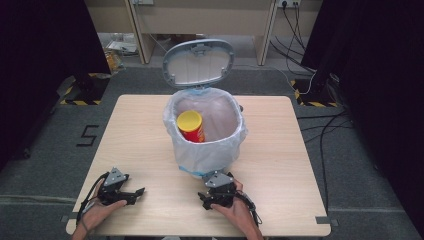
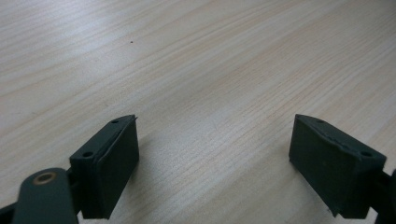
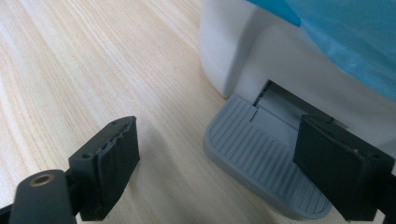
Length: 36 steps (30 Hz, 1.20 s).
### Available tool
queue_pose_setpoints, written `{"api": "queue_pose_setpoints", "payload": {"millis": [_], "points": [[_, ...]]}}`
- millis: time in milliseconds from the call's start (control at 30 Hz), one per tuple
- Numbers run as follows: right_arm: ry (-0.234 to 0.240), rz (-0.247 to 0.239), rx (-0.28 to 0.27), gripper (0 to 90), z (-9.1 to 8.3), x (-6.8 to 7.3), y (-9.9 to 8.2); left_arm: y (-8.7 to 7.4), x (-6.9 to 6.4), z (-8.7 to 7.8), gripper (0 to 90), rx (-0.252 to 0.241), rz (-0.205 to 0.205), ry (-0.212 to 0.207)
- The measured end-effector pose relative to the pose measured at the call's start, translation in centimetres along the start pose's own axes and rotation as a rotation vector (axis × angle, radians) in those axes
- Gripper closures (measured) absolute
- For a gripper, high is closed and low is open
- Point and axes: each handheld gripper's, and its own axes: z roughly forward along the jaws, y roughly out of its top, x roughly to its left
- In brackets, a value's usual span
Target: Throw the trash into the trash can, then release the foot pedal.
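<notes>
Wood table [image 1: 280, 150]: white lined pedal bin [image 1: 205, 132], lid up; both tools spread w/ nothing between

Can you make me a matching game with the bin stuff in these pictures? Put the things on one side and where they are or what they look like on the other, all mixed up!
Things:
1. chip can
2. bin lid
3. foot pedal
4. left gripper

Places or states:
A. standing open behind the bin
B. grey and ribbed, low at the bin's front, by the right gripper
C. yellow-topped, inside the bag-lined bin
D. jaws apart over bare wooden table

Pairs: 1-C, 2-A, 3-B, 4-D
</notes>
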Motion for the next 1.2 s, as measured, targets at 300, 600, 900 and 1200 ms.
{"api": "queue_pose_setpoints", "payload": {"millis": [300, 600, 900, 1200], "points": [[0.002, 0.002, 0.000, 14.4, -0.01, -0.02, -0.01, 0.00, -0.02, 0.01, 15.1, -0.001, -0.001, 0.000], [0.007, 0.005, -0.001, 14.4, -0.03, -0.08, 0.00, 0.17, 0.01, 0.17, 14.8, 0.001, 0.000, 0.002], [0.014, 0.016, -0.002, 14.3, -0.06, -0.20, 0.07, 0.18, 0.03, 0.18, 14.9, 0.000, 0.002, 0.000], [0.055, 0.056, -0.031, 14.6, -0.27, -0.83, -0.08, 0.25, -0.01, 0.30, 14.8, -0.002, -0.003, 0.000]]}}
